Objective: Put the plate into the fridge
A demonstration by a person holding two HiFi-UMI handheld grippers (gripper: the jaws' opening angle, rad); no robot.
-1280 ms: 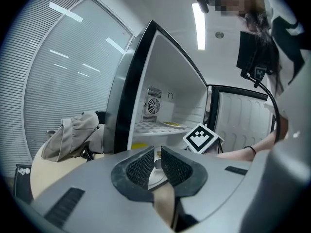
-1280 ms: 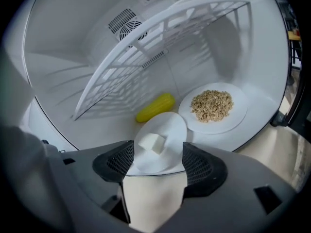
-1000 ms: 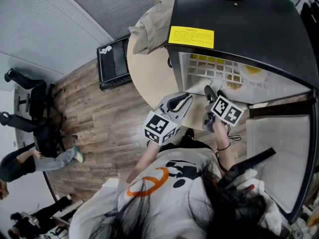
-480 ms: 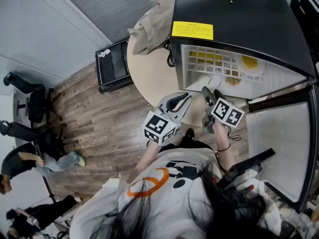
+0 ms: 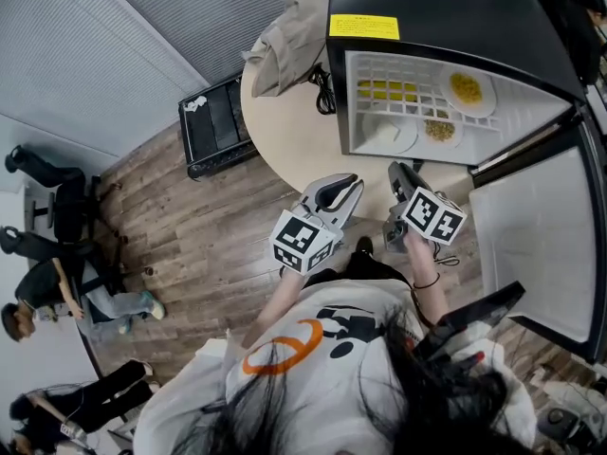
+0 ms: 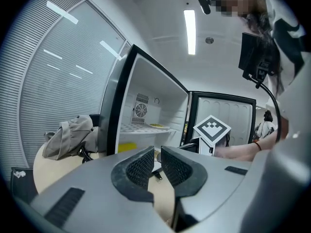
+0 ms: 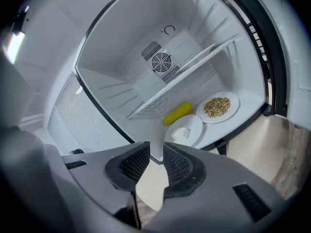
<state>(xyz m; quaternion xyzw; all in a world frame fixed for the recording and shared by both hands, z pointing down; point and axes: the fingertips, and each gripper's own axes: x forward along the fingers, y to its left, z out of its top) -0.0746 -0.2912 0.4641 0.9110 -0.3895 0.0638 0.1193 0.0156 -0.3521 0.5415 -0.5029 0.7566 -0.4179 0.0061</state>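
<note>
Three plates inside the open fridge. Lowest level, nearest the front lip: white plate with a pale lump on it. Just beside it, rims touching or overlapping (cannot tell which): grain plate. Up on the wire shelf: third plate with yellow food. Taken as the task's thing: the white plate, already in.

Risks, as judged. Wide-open door not yet shut. Risk of a slip off the smooth panel when pushing it with hard, near-closed jaws. Risk of clipping the white plate, so close to the lip, when closing fast. Risk of shoving the grain plate and spilling grain through any nudge to its neighbour. Also a yellow piece behind, perhaps free to roll.

Jaws of the right gripper just been closing; now a narrow slit, nothing between them. Pointed into the fridge opening, white plate straight ahead beyond the tips, well apart, no contact. Jaws of the left gripper likewise nearly together, thin gap, empty. Beside the right gripper, short of the fridge, farther from the plate.
</note>
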